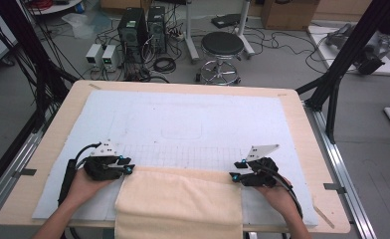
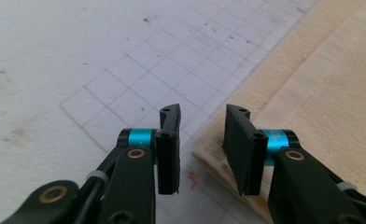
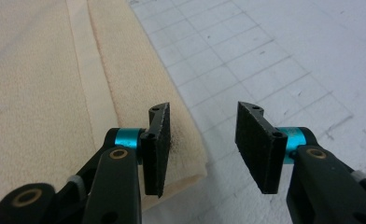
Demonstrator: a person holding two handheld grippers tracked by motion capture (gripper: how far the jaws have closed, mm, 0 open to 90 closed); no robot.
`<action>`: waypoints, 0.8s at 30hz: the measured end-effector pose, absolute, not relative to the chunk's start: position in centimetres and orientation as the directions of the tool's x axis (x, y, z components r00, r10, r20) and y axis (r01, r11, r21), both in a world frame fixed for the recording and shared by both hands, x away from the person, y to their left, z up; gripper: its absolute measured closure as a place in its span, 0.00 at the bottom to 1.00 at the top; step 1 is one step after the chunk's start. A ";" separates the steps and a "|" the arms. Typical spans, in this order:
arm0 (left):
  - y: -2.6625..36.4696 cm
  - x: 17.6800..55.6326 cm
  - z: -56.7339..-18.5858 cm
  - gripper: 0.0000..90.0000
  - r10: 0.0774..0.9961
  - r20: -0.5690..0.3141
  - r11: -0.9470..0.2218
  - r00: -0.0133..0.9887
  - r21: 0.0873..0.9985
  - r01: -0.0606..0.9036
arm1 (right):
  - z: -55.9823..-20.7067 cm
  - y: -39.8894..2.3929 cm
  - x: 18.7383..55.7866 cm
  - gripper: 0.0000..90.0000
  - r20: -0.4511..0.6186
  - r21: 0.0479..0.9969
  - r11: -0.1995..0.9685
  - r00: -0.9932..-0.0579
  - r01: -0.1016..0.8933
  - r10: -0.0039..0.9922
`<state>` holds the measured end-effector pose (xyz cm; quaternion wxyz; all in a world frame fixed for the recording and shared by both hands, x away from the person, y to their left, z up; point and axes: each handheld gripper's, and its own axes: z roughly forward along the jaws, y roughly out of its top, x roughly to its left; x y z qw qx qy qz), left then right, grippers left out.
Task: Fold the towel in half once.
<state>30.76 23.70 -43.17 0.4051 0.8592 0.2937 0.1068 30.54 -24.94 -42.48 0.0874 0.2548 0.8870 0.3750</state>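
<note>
A workshop floor strewn with cables is lying beyond a pale wooden tabletop, with a black round stool and two computer towers standing behind the far edge. A white gridded mat is covering most of the tabletop, and a cream towel is lying folded on the mat's near part, its near end hanging over the tabletop's front edge. The left hand-held gripper is resting low at the towel's far left corner; in the left gripper view its jaws are standing partly apart with nothing clamped, one pad sitting over the bare mat and the other over the towel's edge. The right hand-held gripper is sitting at the towel's far right corner; in the right gripper view its jaws are likewise gaping moderately and gripping nothing, one pad lying over the towel's hemmed corner and the other over the gridded mat. Each hand is holding its gripper from the near side.
</note>
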 end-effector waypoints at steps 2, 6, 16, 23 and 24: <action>23.6 30.4 -43.1 0.66 0.561 -0.068 -0.509 0.825 0.757 0.409 | -42.8 -24.9 30.5 0.59 0.050 0.702 0.594 -0.859 0.393 0.509; 23.7 30.0 -42.9 0.61 0.529 -0.085 -0.515 0.844 0.759 0.399 | -43.1 -24.3 30.4 0.57 0.055 0.686 0.618 -0.874 0.384 0.482; 25.1 31.6 -43.0 0.69 0.630 -0.102 -0.439 0.770 0.771 0.462 | -43.1 -24.8 30.9 0.58 0.070 0.690 0.597 -0.858 0.410 0.509; 23.8 31.3 -43.6 0.67 0.561 -0.113 -0.502 0.820 0.741 0.446 | -43.3 -24.7 31.0 0.58 0.065 0.682 0.611 -0.865 0.402 0.497; 23.7 31.3 -43.7 0.66 0.558 -0.116 -0.505 0.822 0.738 0.447 | -43.3 -24.6 30.9 0.57 0.067 0.680 0.612 -0.866 0.404 0.496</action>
